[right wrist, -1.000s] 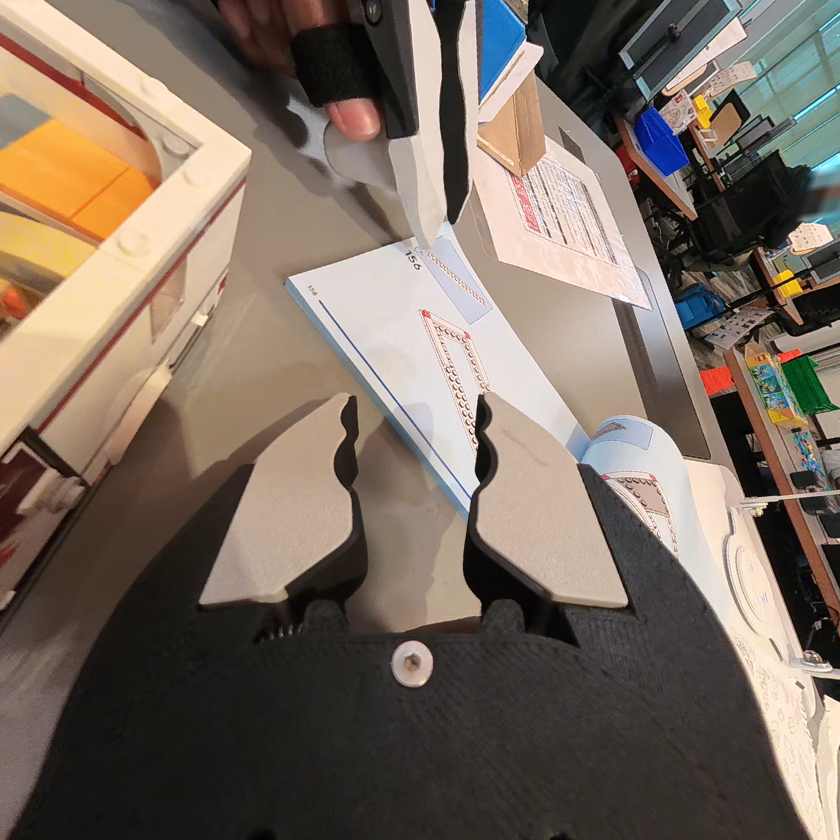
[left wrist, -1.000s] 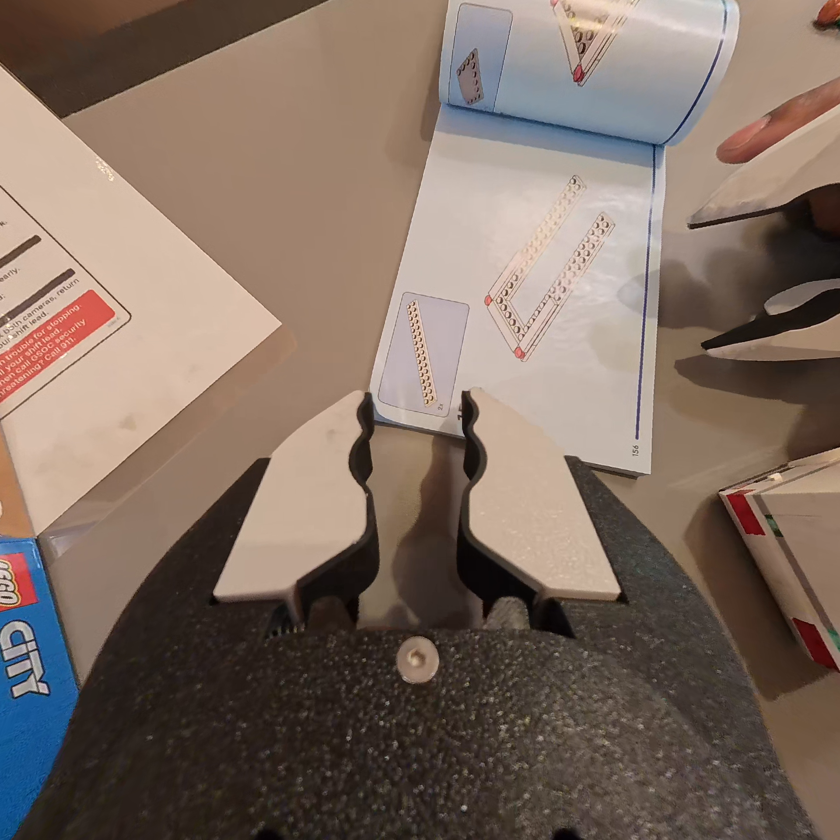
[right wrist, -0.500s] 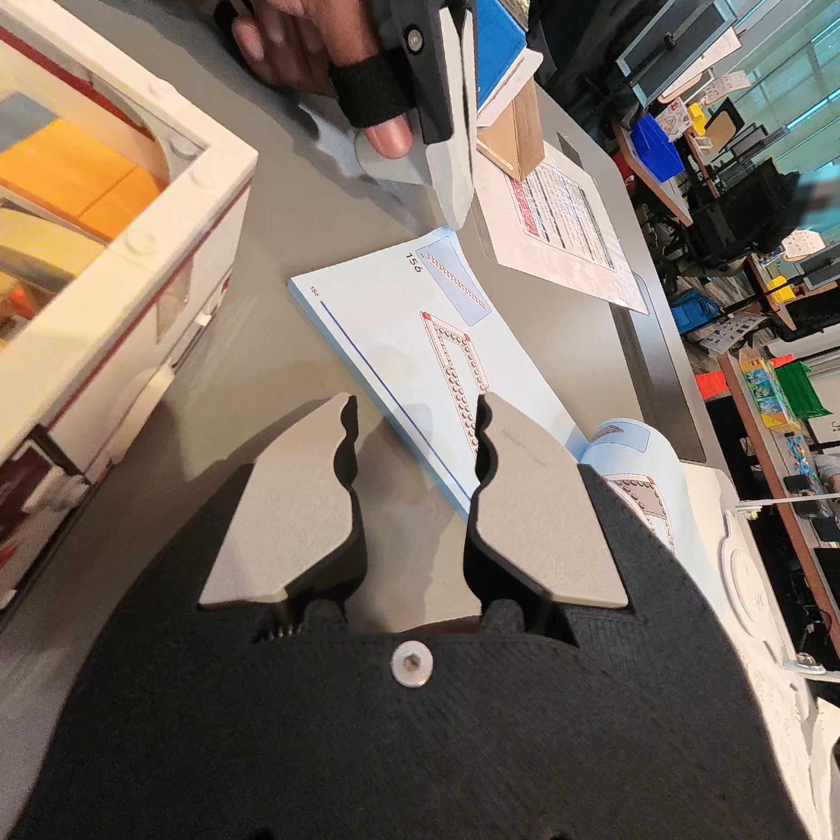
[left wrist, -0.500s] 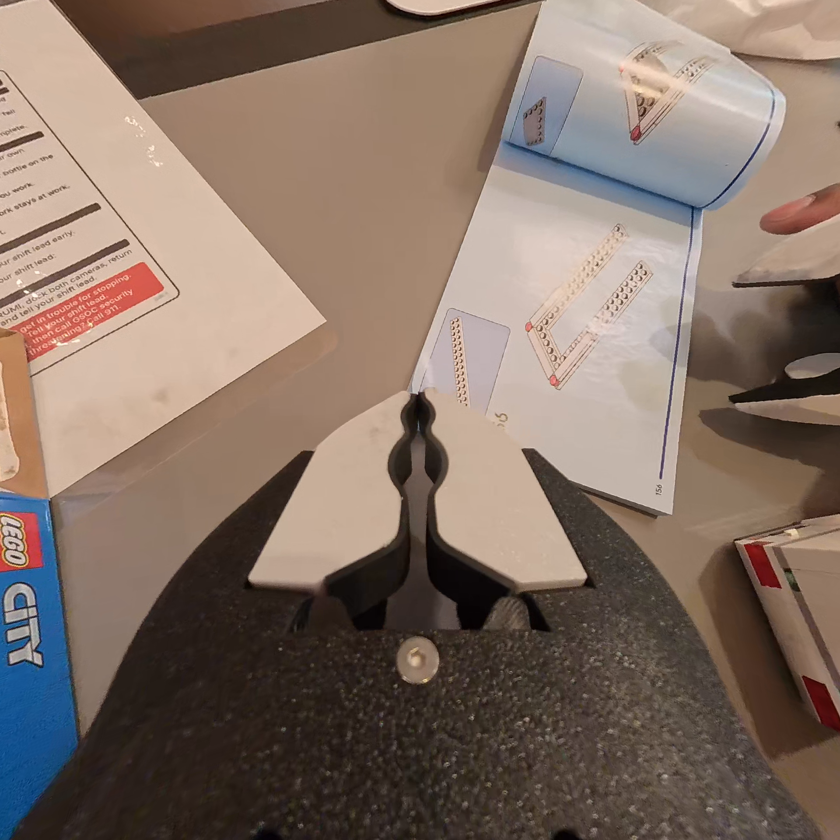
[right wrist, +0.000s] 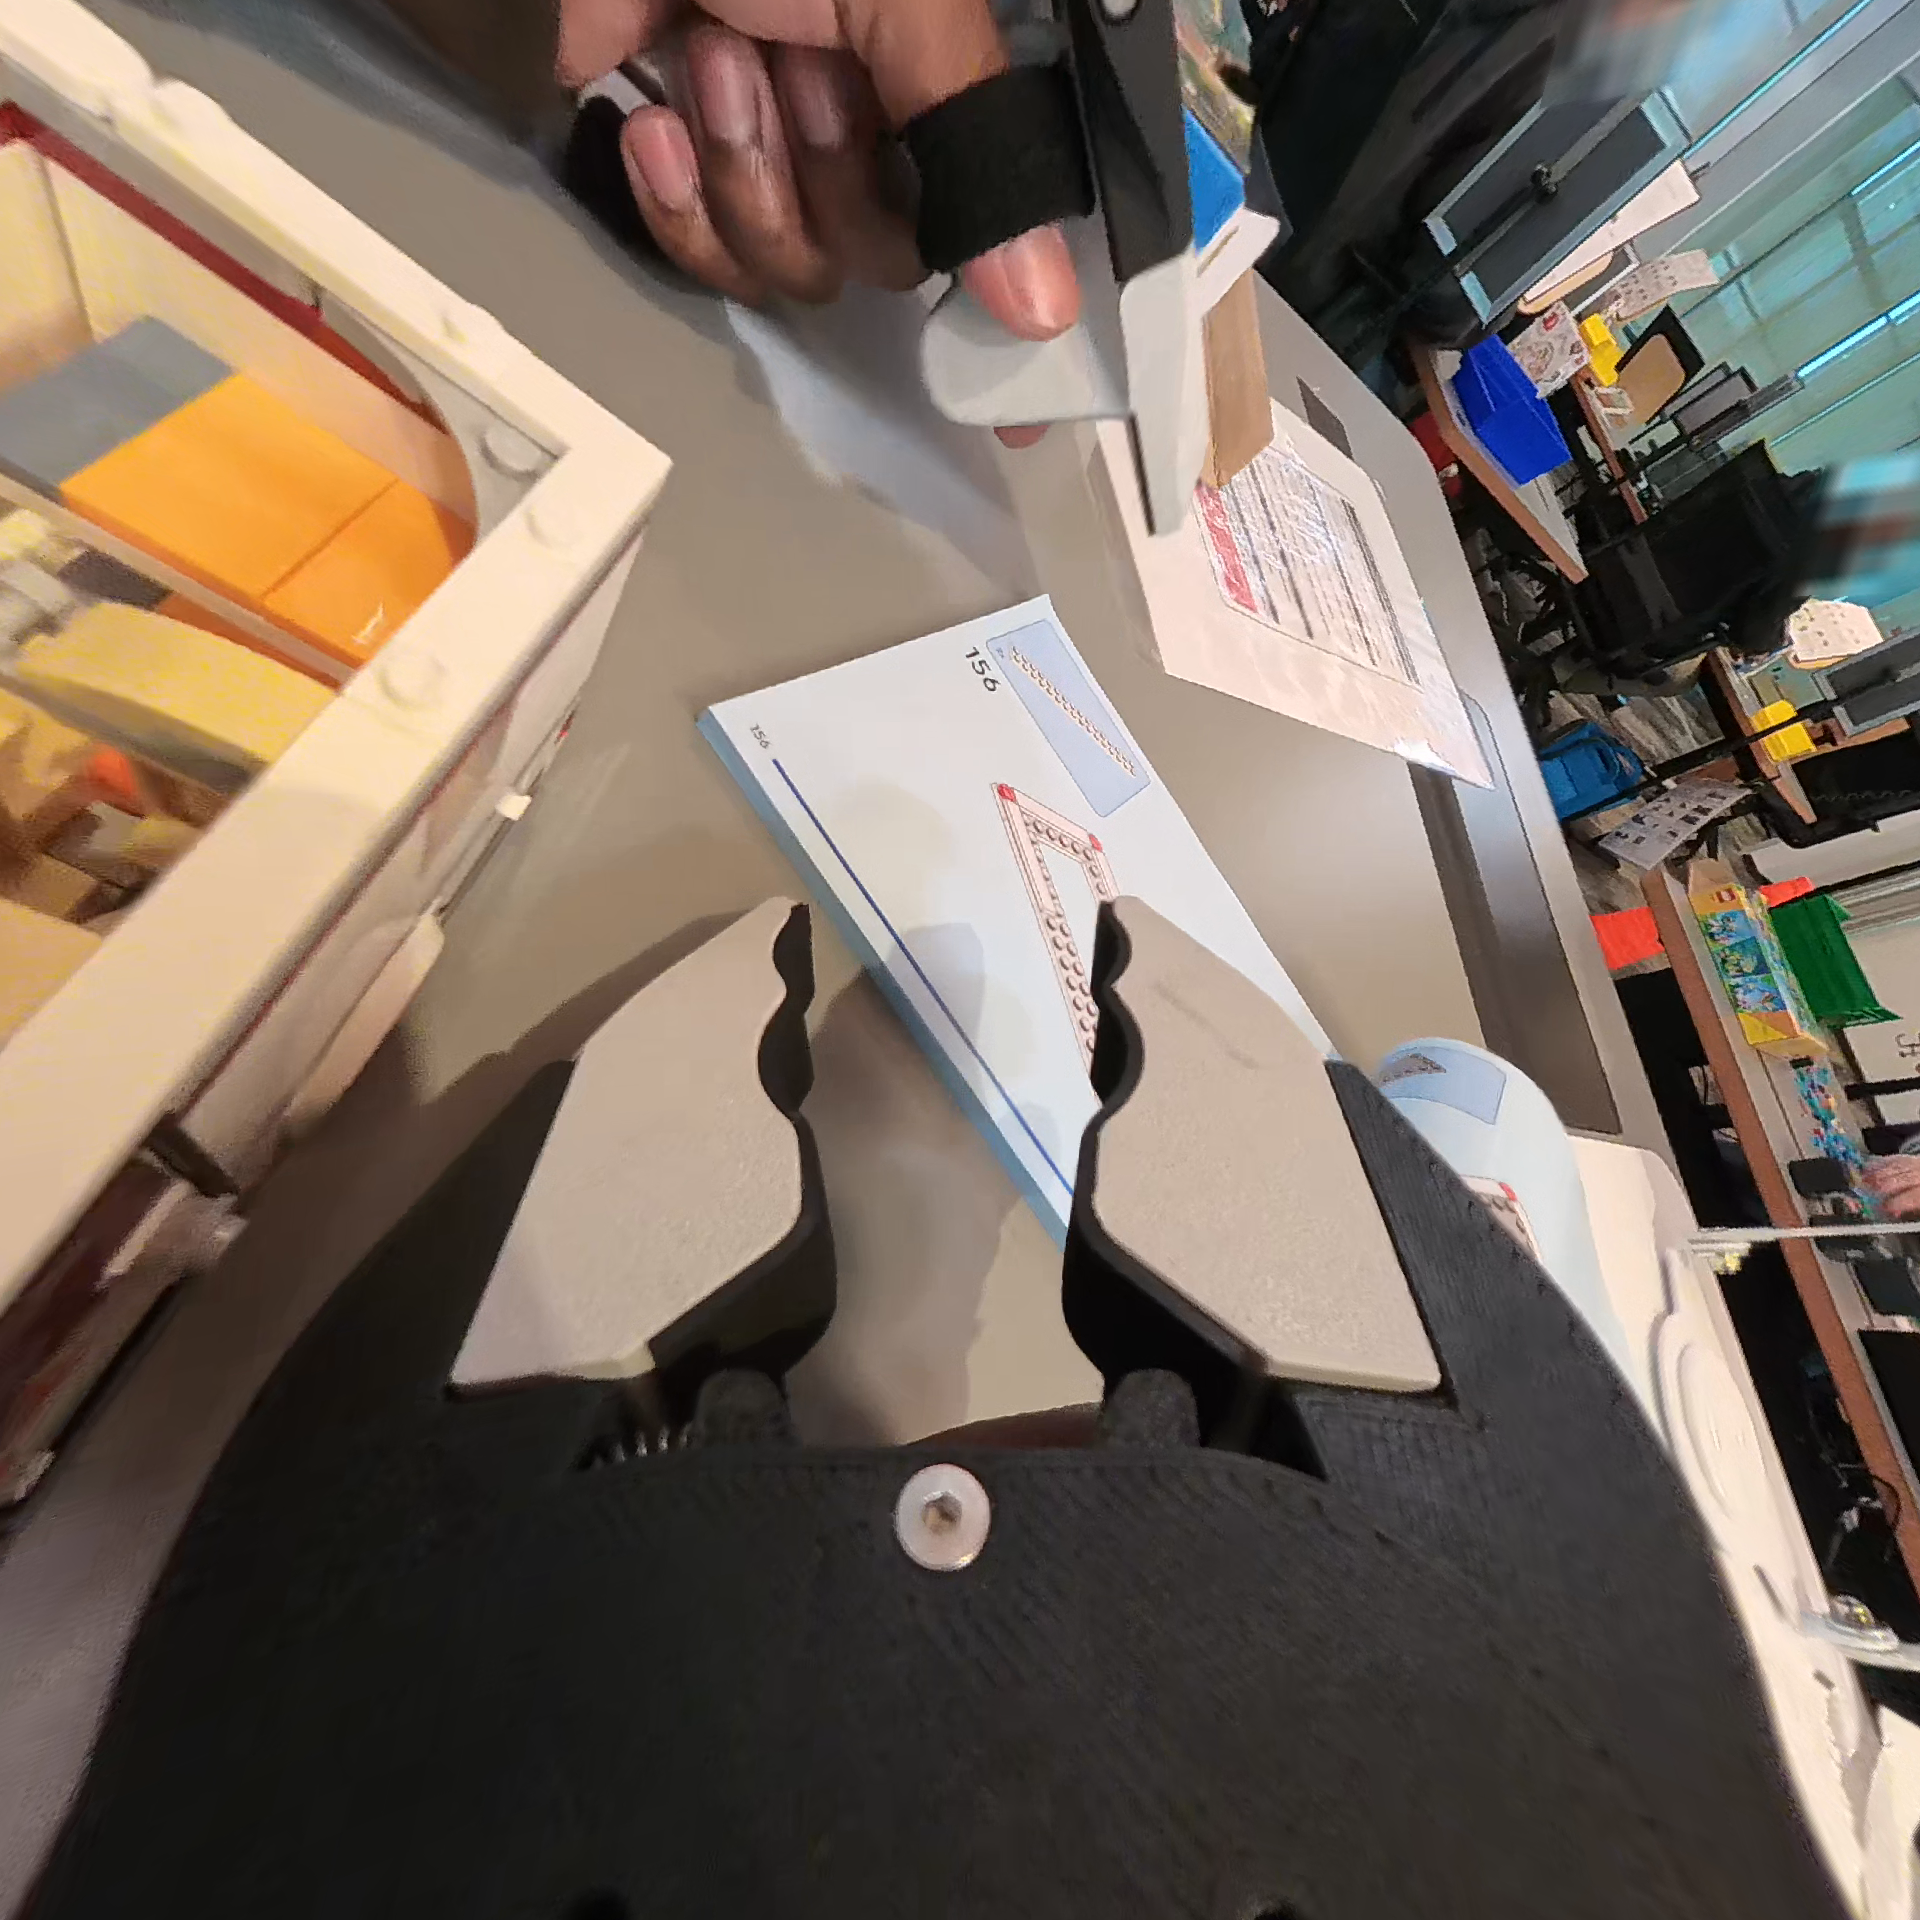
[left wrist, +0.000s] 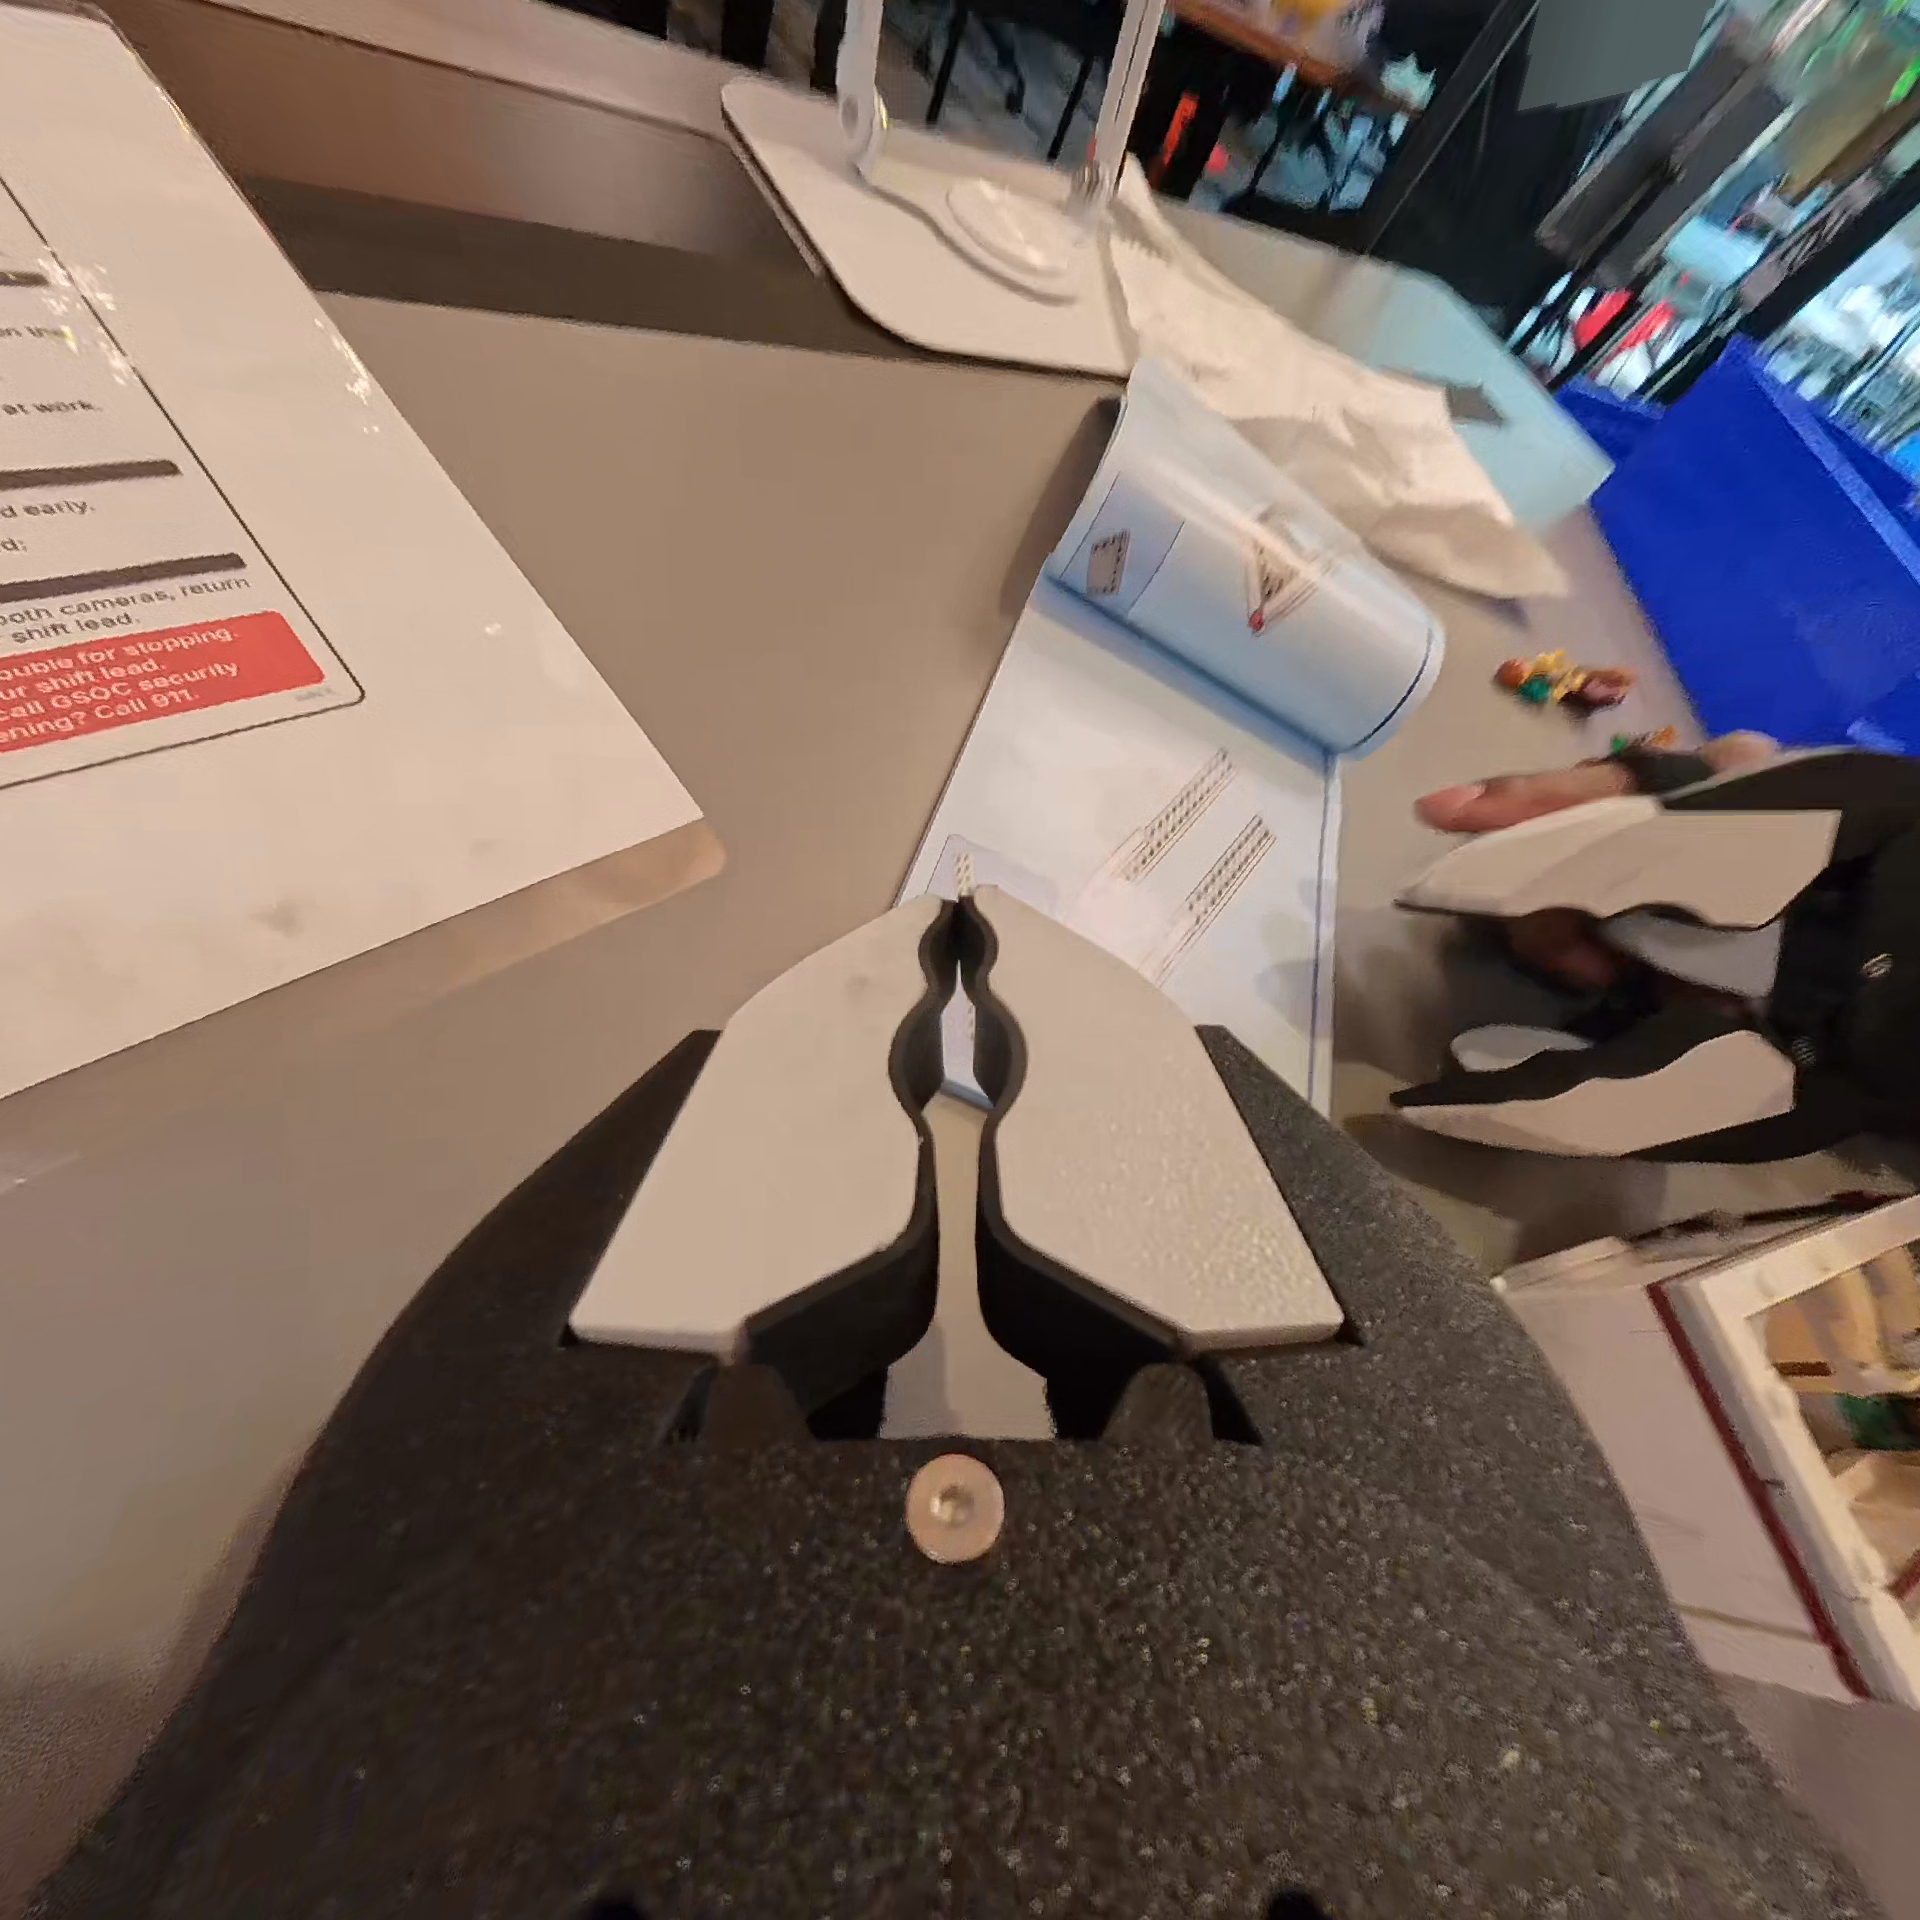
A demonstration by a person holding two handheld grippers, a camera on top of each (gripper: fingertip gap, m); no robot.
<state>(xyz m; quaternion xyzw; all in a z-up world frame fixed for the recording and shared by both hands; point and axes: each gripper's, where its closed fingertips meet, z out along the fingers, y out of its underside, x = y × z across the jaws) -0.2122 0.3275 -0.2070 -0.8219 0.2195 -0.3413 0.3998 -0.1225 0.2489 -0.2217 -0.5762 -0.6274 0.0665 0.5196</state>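
Left gripper (left wrist: 957,909) hovered above the near corner of the open pale-blue instruction booklet (left wrist: 1174,831) on the grey tabletop (left wrist: 727,582), fingertips pressed together on nothing. Right gripper (right wrist: 951,914) held low over the booklet's long edge, jaws wide apart and bare, touching nothing. Beside it to the left stood a white brick-built model with orange blocks inside (right wrist: 312,644). Laminated white paper sheet (left wrist: 260,644) lay flat to the left of the booklet; curled booklet pages (left wrist: 1268,613) rolled up at the far end.
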